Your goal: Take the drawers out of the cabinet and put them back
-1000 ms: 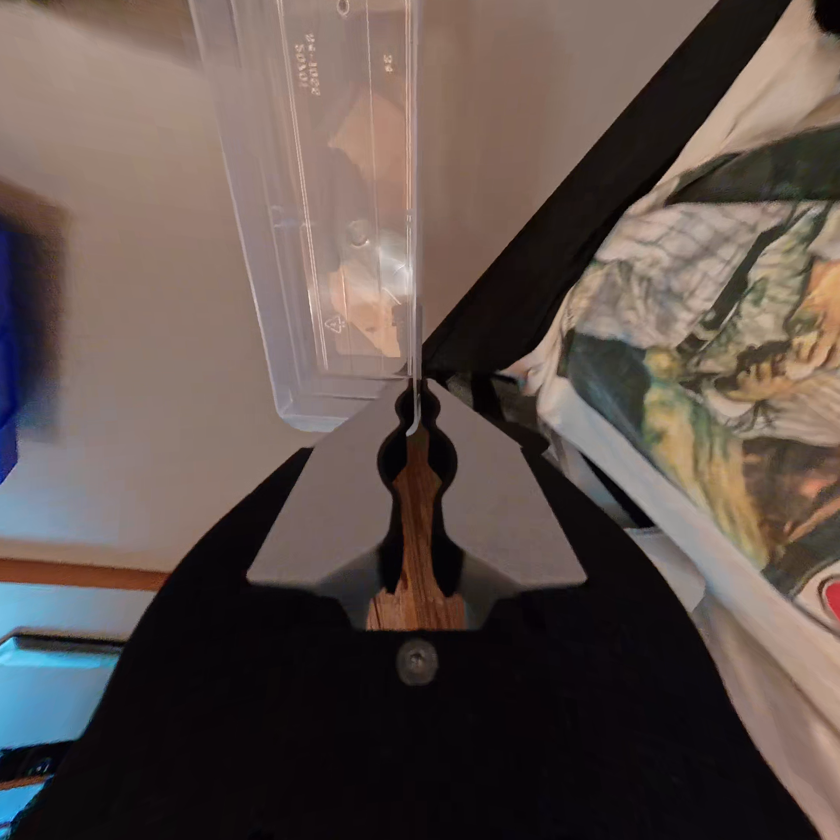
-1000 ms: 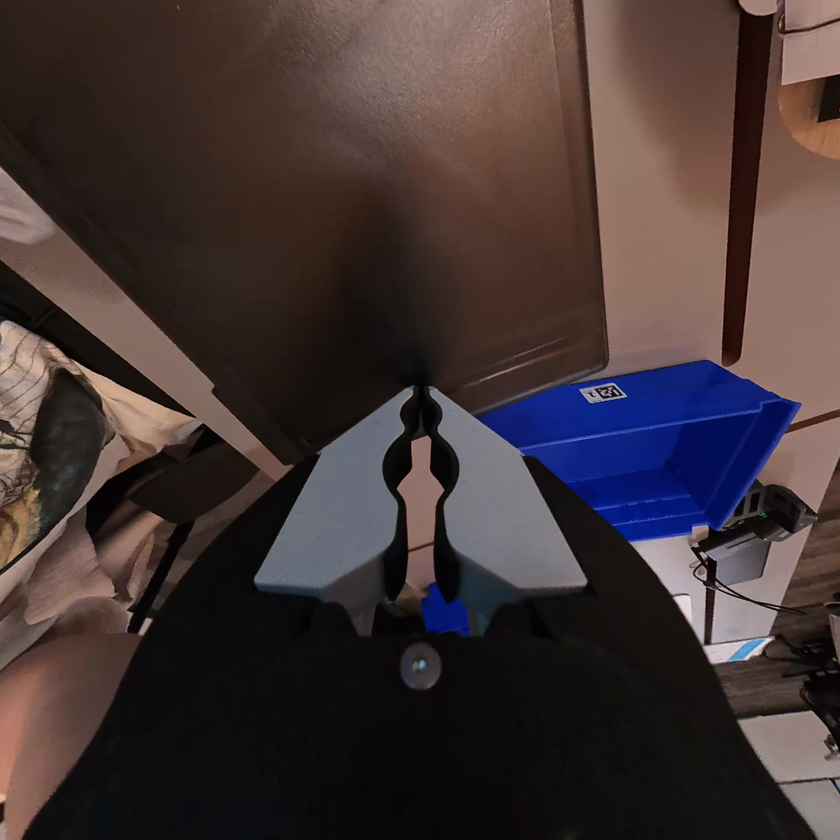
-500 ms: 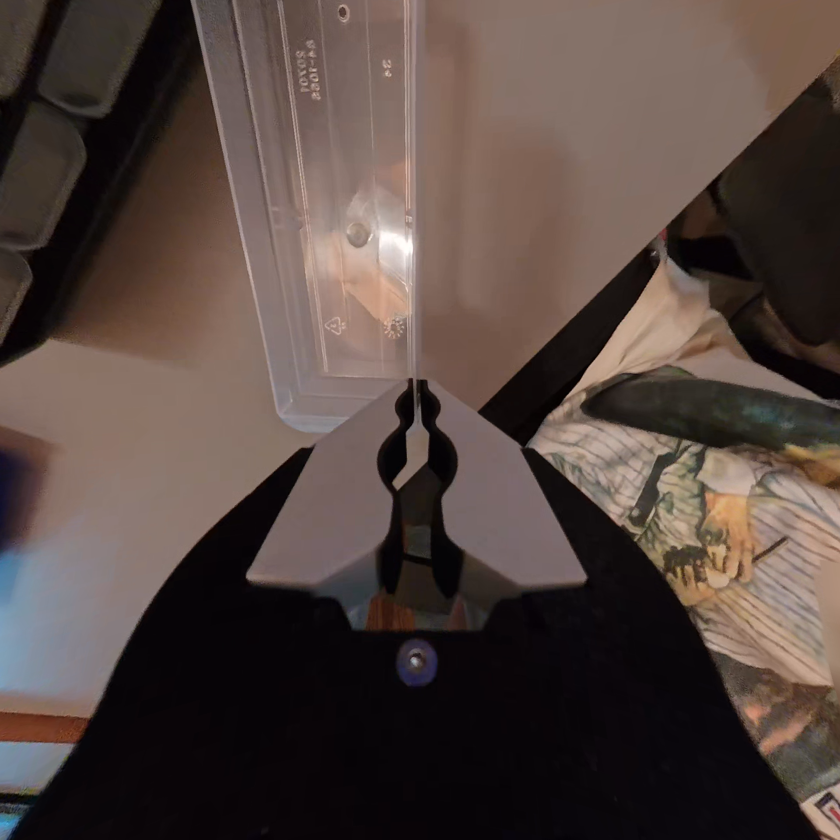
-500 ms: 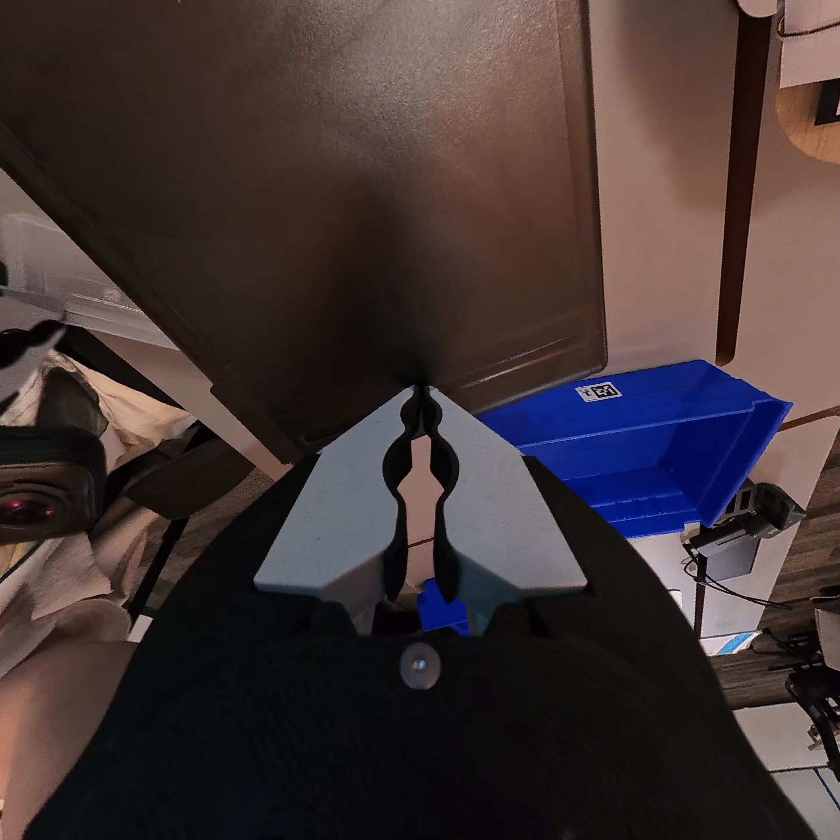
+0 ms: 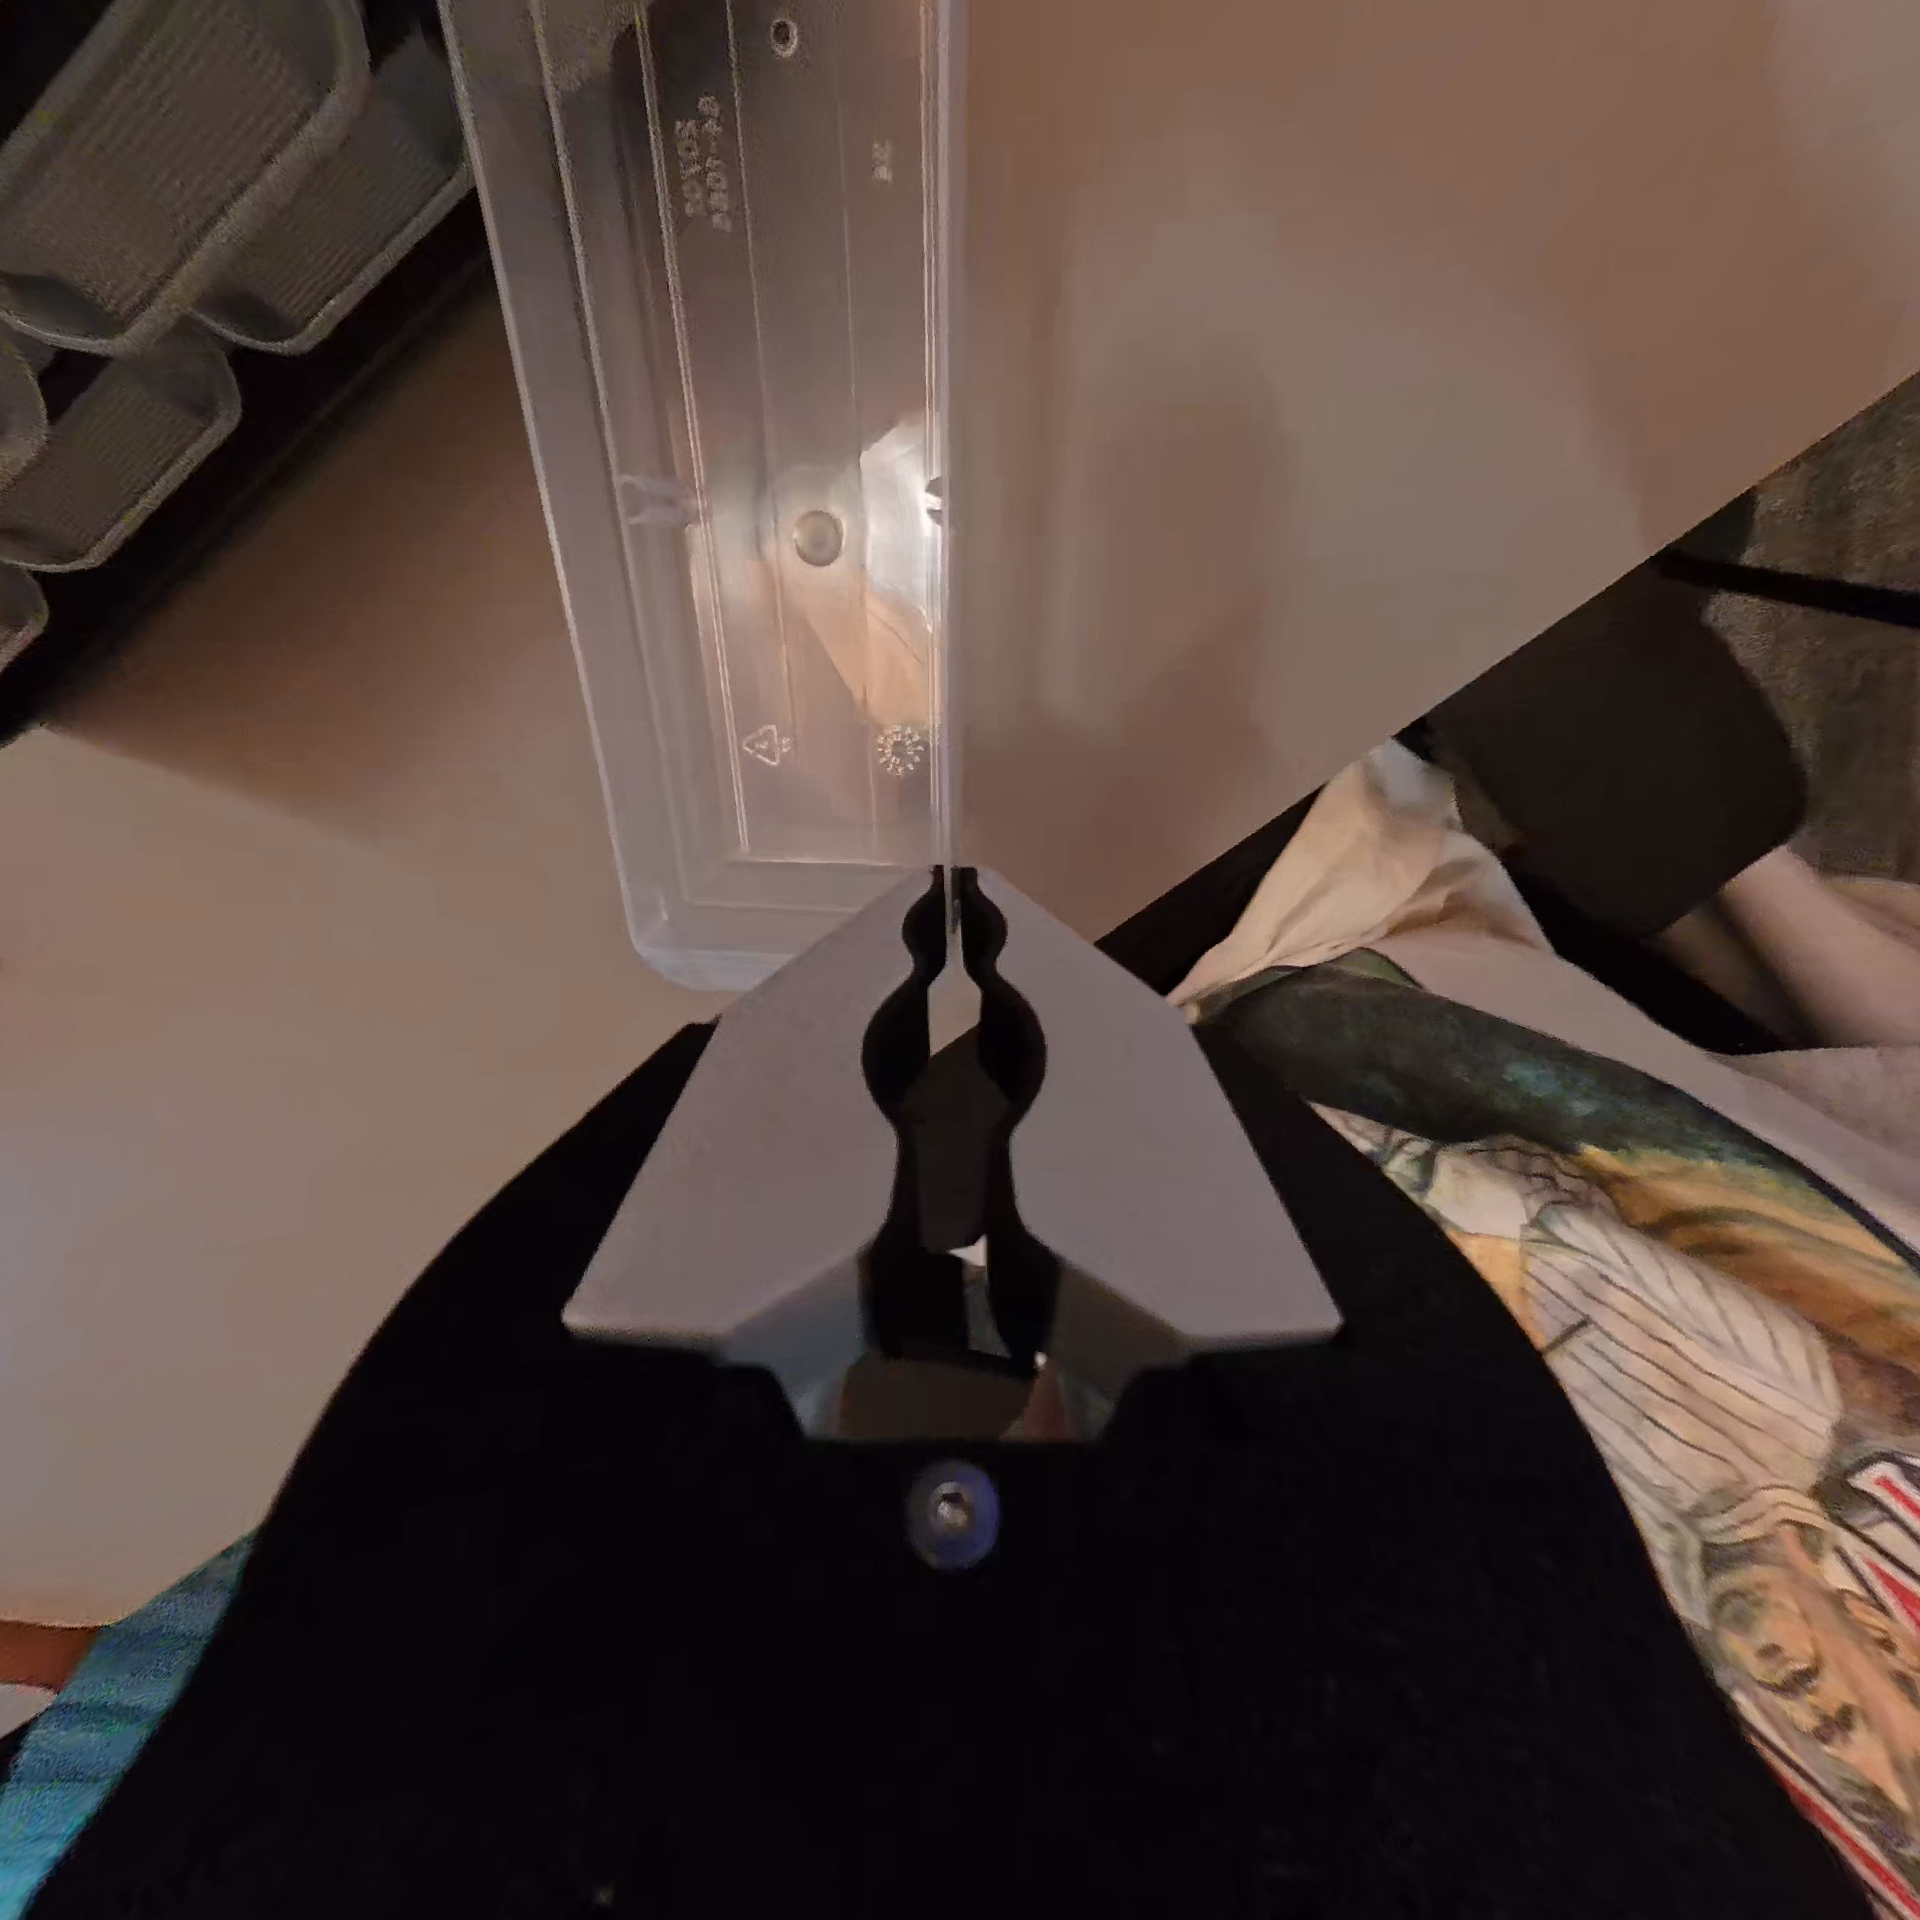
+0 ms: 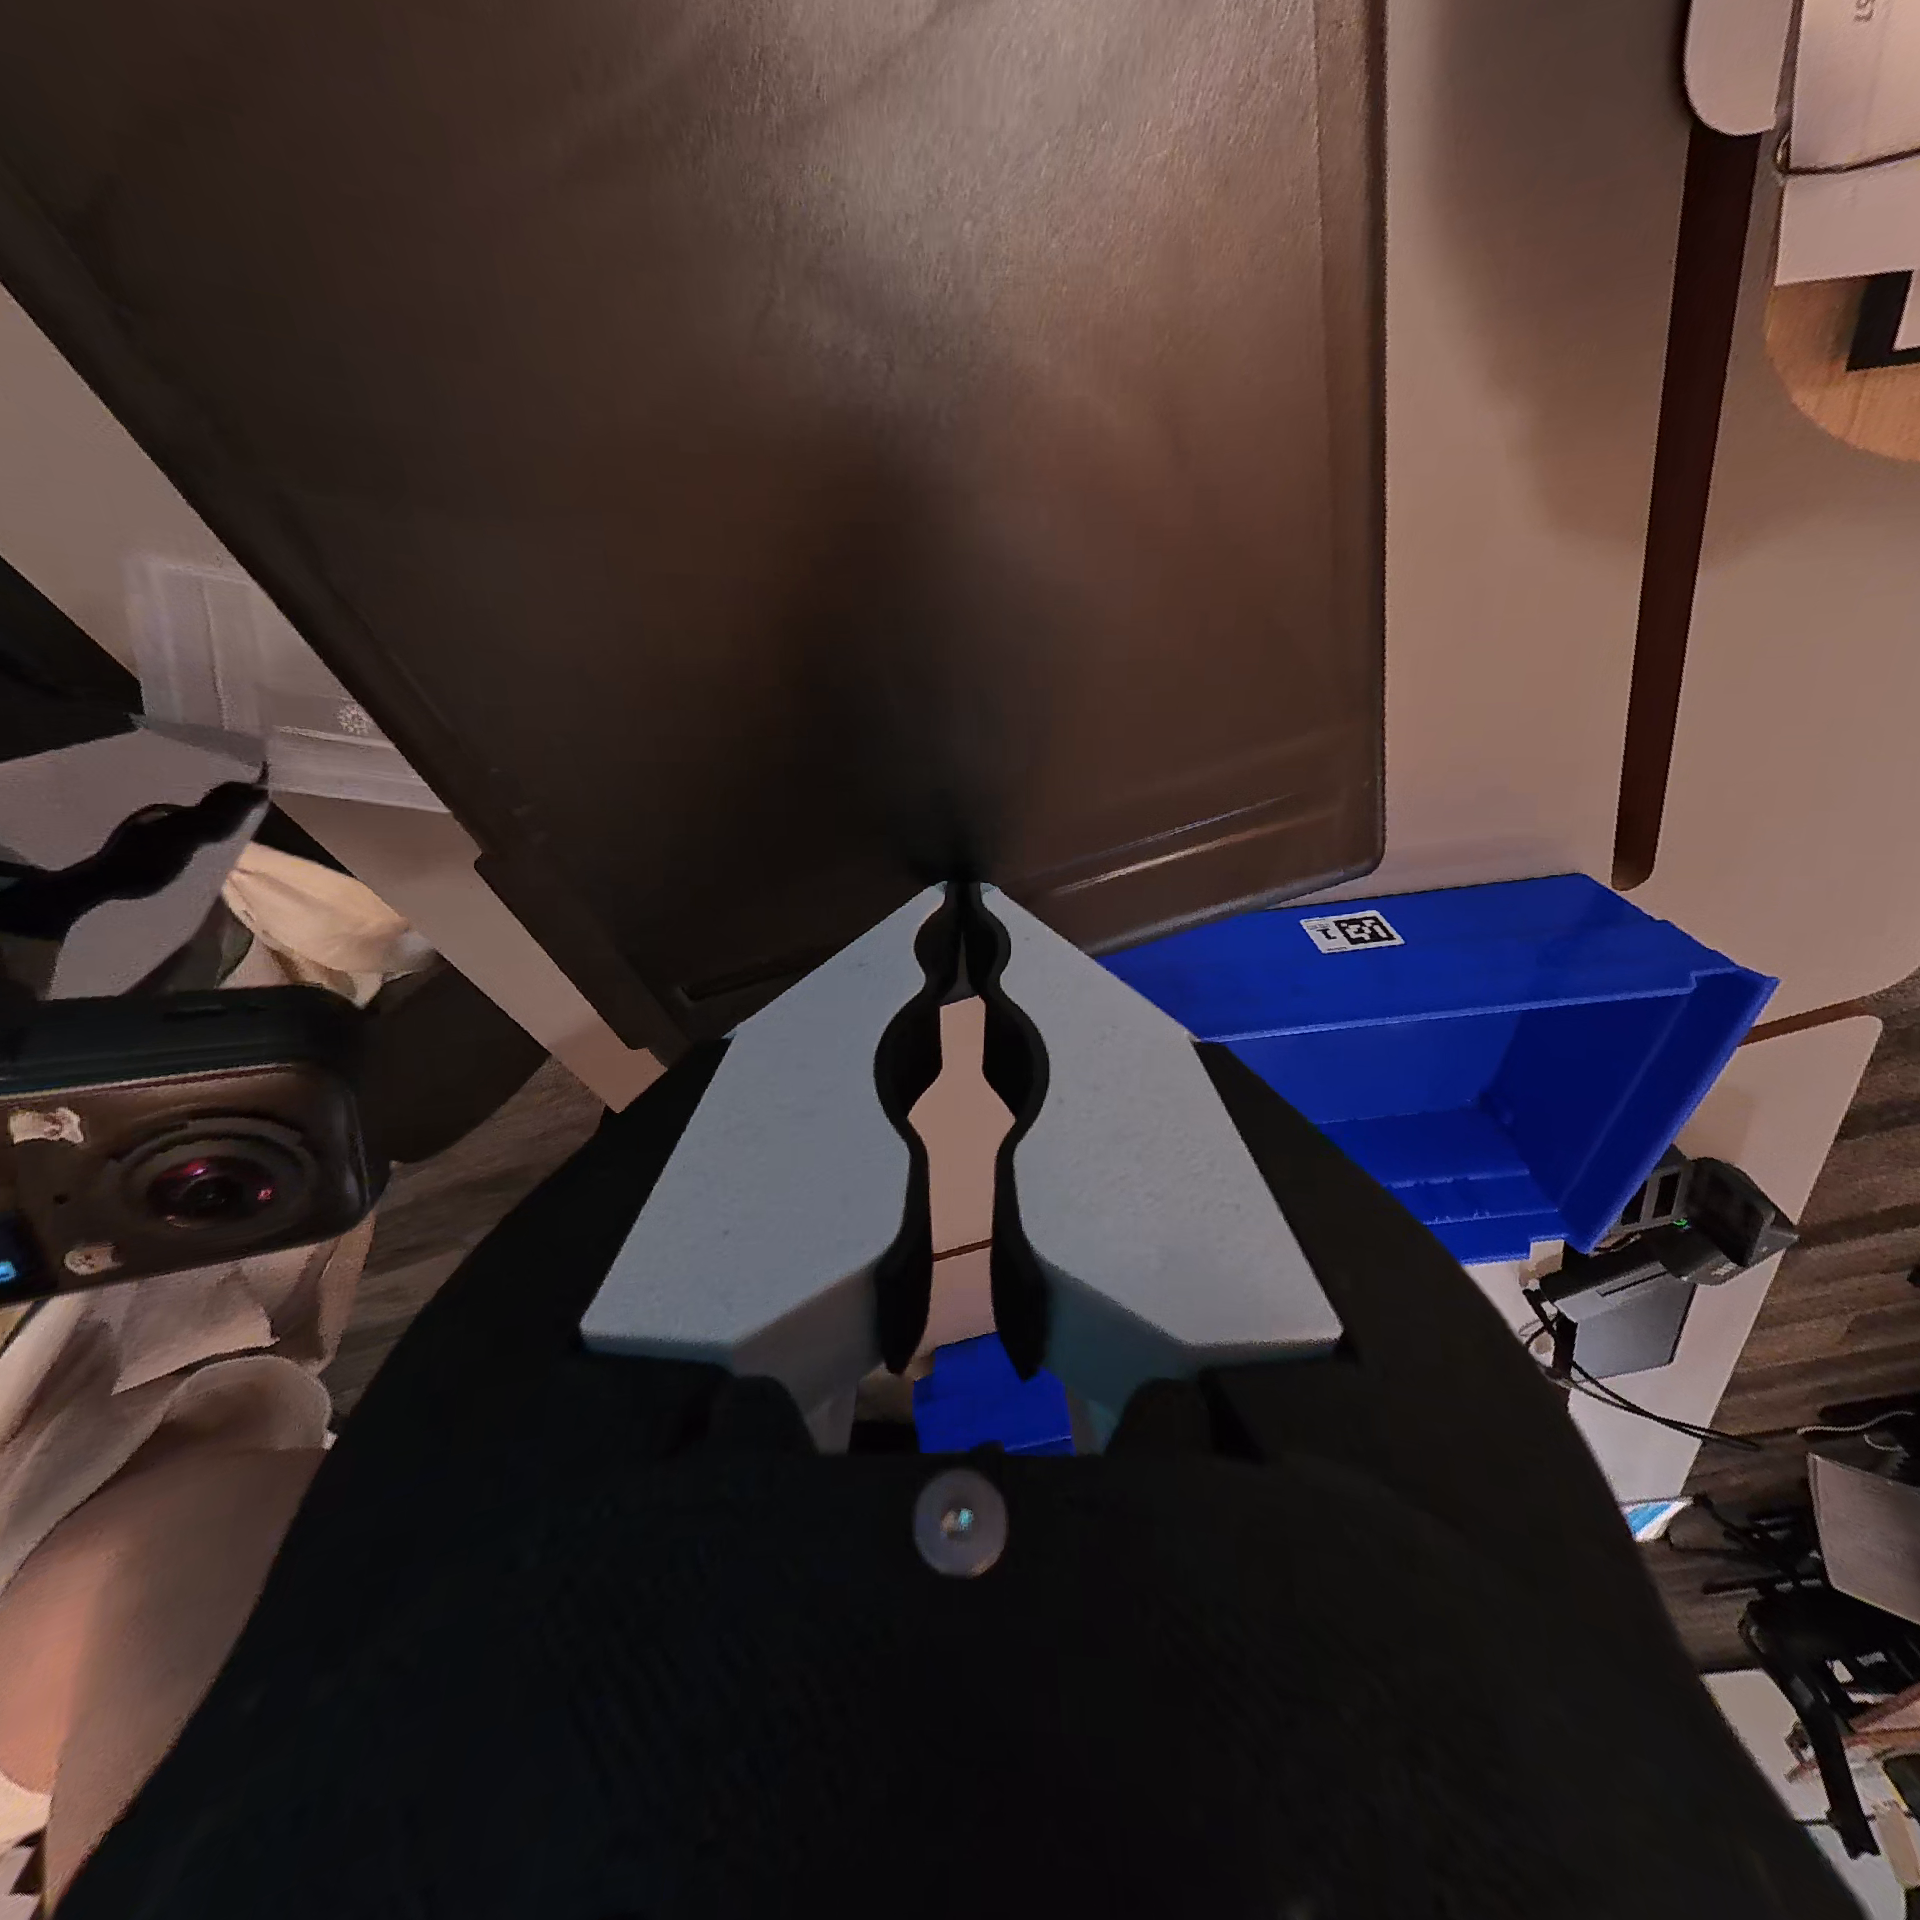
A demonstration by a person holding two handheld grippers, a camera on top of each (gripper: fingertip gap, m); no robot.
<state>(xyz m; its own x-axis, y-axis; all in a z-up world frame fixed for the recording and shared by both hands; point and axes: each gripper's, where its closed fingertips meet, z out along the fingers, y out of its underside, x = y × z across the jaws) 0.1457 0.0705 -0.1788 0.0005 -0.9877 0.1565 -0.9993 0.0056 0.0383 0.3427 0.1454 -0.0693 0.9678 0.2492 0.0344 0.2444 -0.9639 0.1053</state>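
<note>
My left gripper (image 5: 951,883) is shut on the thin side wall of a clear plastic drawer (image 5: 748,499), which it holds over the beige table (image 5: 1351,416). The dark cabinet (image 5: 156,208), with grey drawer fronts, is at the upper left, close to the drawer's far end. In the right wrist view my right gripper (image 6: 961,894) is shut on the lower edge of the cabinet's dark brown panel (image 6: 831,416). The left gripper (image 6: 135,831), its camera and the clear drawer (image 6: 260,686) show at the left edge there.
A blue bin (image 6: 1455,1039) with a square marker tag stands right of the cabinet on the table (image 6: 1507,520). A person's printed shirt (image 5: 1662,1351) is close at the right. Dark devices and cables (image 6: 1662,1278) hang off the table's right side.
The left gripper has carried the clear drawer toward the cabinet, whose grey drawer fronts have come into view. The left gripper now shows in the right wrist view. The right gripper has held still.
</note>
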